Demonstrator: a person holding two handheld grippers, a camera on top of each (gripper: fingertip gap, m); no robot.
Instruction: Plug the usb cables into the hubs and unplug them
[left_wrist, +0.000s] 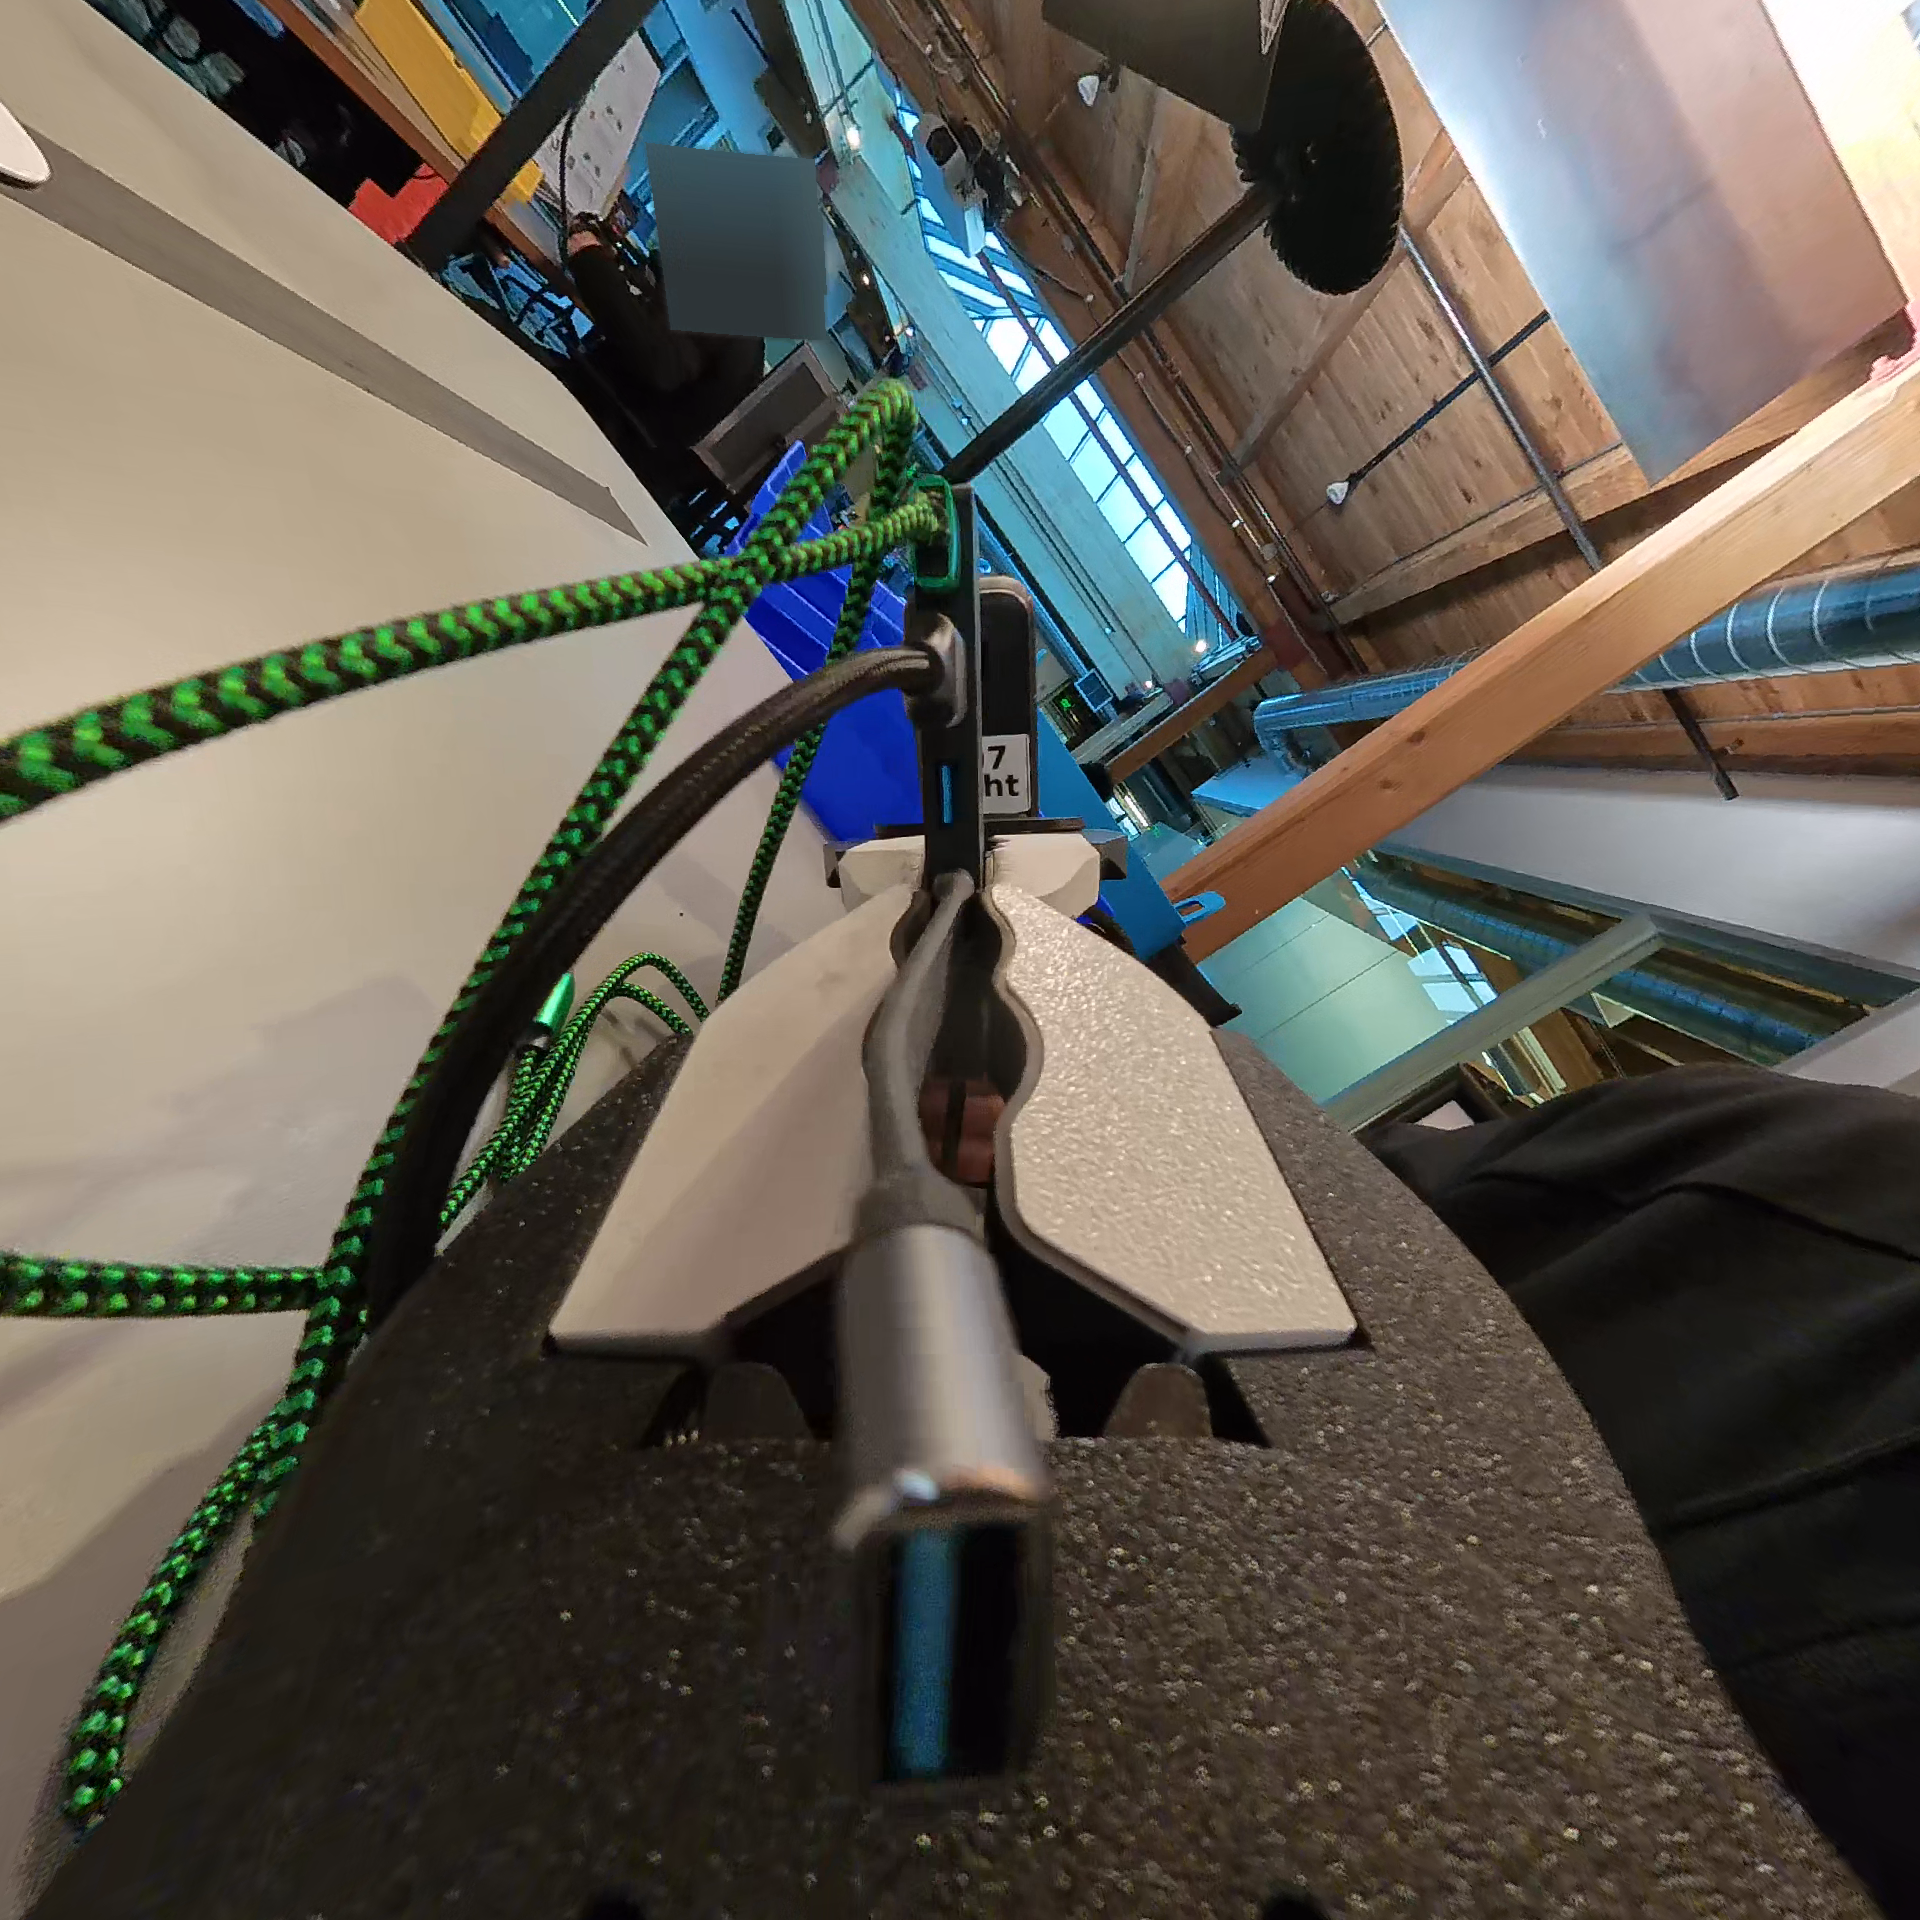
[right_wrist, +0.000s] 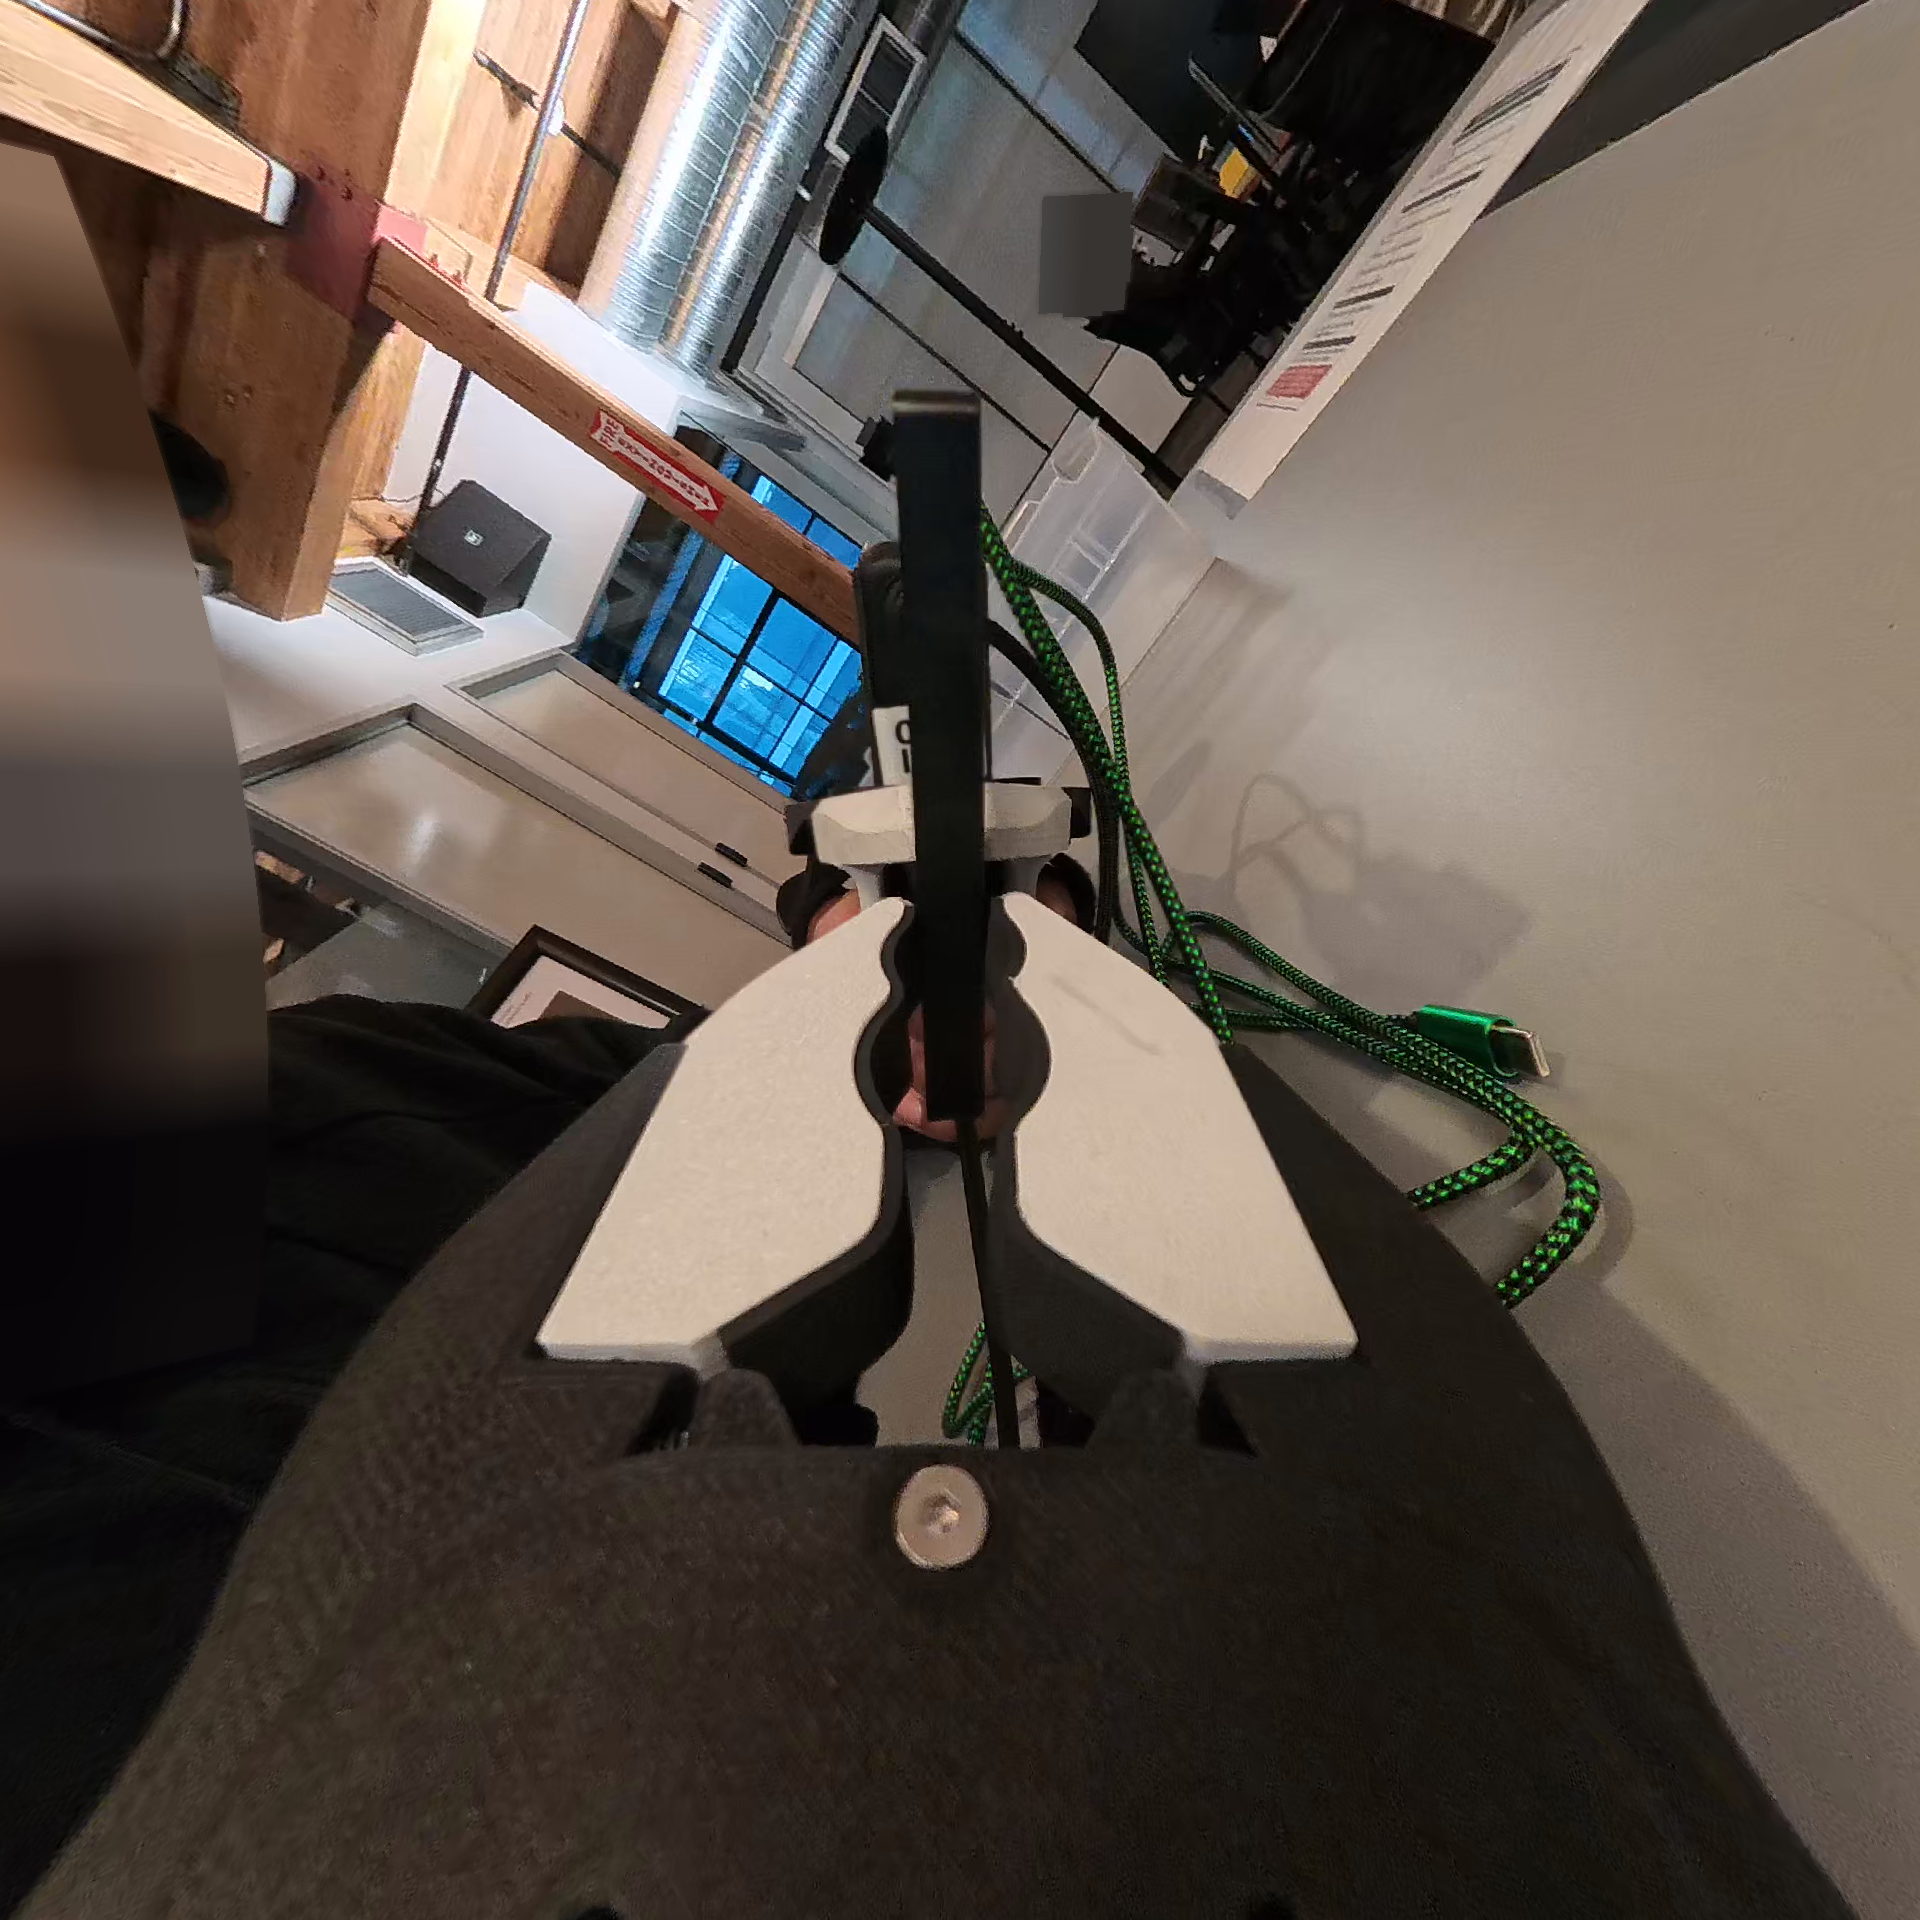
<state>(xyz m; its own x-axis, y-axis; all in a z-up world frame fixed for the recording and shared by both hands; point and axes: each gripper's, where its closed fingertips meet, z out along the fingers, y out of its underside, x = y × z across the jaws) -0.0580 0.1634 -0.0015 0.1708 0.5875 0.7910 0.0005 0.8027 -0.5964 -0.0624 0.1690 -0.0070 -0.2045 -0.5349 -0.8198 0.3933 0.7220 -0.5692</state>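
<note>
A slim black USB hub (left_wrist: 951, 717) stands edge-on between my two grippers, which face each other. My left gripper (left_wrist: 951, 914) is shut on the hub's lower end, where its grey cable (left_wrist: 904, 1039) comes out. That cable's silver USB-A plug (left_wrist: 940, 1382) hangs free towards the camera. A green braided cable (left_wrist: 582, 613) and a black braided cable (left_wrist: 665, 800) are plugged into the hub's side. My right gripper (right_wrist: 945, 914) is shut on the hub (right_wrist: 940, 675). The green cable's loose green plug (right_wrist: 1481, 1039) lies on the table.
The pale grey table (right_wrist: 1558, 727) runs along one side of both views, with green cable loops (right_wrist: 1538, 1195) lying on it. A blue bin (left_wrist: 821, 623) and a clear plastic organiser (right_wrist: 1101, 540) stand at its far edge. A person's dark clothing (left_wrist: 1662, 1351) is close by. My left and right fingertips are right by each other.
</note>
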